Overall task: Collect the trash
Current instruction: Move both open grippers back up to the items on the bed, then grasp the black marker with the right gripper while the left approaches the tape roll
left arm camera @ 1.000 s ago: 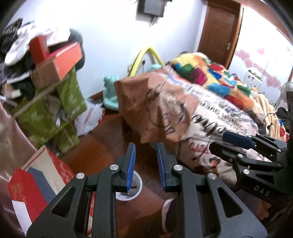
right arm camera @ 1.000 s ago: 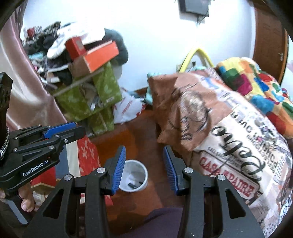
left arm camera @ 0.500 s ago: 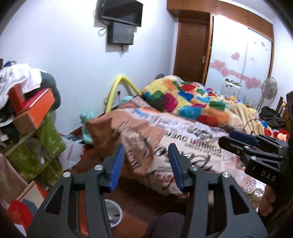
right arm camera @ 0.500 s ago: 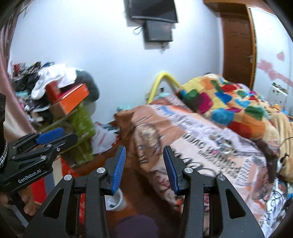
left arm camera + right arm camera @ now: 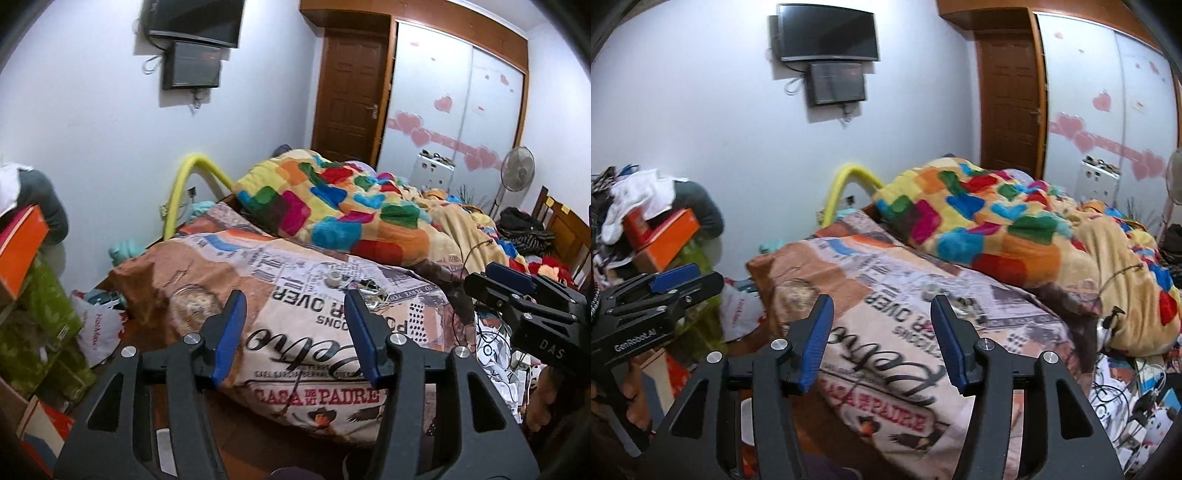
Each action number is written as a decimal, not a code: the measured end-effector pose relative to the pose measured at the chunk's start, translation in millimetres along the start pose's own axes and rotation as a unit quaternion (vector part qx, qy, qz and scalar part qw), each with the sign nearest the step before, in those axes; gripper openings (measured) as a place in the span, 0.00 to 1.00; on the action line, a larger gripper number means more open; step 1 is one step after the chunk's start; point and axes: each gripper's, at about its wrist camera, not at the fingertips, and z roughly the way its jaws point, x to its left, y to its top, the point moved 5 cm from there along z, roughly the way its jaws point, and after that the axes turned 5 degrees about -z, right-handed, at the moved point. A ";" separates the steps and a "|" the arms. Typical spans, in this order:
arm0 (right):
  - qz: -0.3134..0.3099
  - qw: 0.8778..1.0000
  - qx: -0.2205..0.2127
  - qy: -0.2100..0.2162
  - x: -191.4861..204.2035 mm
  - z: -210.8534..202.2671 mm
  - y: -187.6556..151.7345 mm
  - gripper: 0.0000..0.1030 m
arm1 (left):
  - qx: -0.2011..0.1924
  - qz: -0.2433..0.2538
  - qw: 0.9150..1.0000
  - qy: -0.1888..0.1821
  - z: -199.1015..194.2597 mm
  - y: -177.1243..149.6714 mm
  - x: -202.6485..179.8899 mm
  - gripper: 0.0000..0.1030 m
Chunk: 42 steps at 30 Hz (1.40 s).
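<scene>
Bed (image 5: 369, 254), covered by a newsprint-patterned quilt (image 5: 295, 332) and a patchwork blanket (image 5: 332, 210). Left hand-held gripper (image 5: 293, 336) and right hand-held gripper (image 5: 882, 341), both held above the bed's near edge, jaws spread wide, nothing gripped. Small white cup-like item (image 5: 335, 277) and scattered bits (image 5: 369, 286), lying mid-quilt on the bed.

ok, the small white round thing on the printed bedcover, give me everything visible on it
The small white cup-like object looks like plastic or ceramic, a low round form with a dark centre. It sits upright on the printed bedcover, beside a tangle of small items on its right. Neither gripper touches it. Finer detail is too small to tell.
</scene>
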 end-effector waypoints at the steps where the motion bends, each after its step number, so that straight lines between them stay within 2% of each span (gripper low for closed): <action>1: 0.002 1.000 0.004 -0.008 -9.0 4.5 -0.2 0.50 | 0.002 0.003 1.000 -0.003 6.1 0.4 -5.1 0.53; 8: 0.030 0.998 0.032 -0.045 -64.5 37.7 -11.7 0.50 | 0.041 0.013 0.999 -0.030 75.0 3.7 -36.2 0.54; 12: 0.045 0.996 0.056 -0.060 -91.7 63.3 -23.6 0.50 | 0.086 0.010 0.995 -0.057 121.1 -4.5 -50.5 0.54; 20: 0.065 0.990 0.104 -0.068 -125.3 121.2 -47.0 0.49 | 0.131 0.026 0.990 -0.051 205.0 -24.7 -61.7 0.54; 26: 0.085 0.988 0.118 -0.062 -146.9 162.7 -54.9 0.49 | 0.160 0.022 0.986 -0.042 268.9 -33.7 -57.1 0.54; 33: 0.074 0.988 0.126 -0.045 -160.4 216.4 -52.4 0.49 | 0.174 0.021 0.984 -0.042 328.3 -39.1 -56.7 0.54; 37: 0.059 0.991 0.121 -0.018 -159.7 244.2 -45.7 0.48 | 0.179 0.019 0.983 -0.045 355.9 -42.1 -57.3 0.54; 39: 0.046 0.992 0.119 0.000 -155.9 255.7 -41.8 0.43 | 0.180 0.019 0.982 -0.046 368.4 -42.9 -57.8 0.54; 41: 0.032 0.992 0.121 0.033 -149.1 268.7 -38.2 0.32 | 0.177 0.019 0.983 -0.045 379.1 -42.9 -57.2 0.54; 42: 0.027 0.991 0.122 0.047 -145.7 275.9 -37.1 0.30 | 0.176 0.019 0.983 -0.044 382.9 -42.8 -56.5 0.54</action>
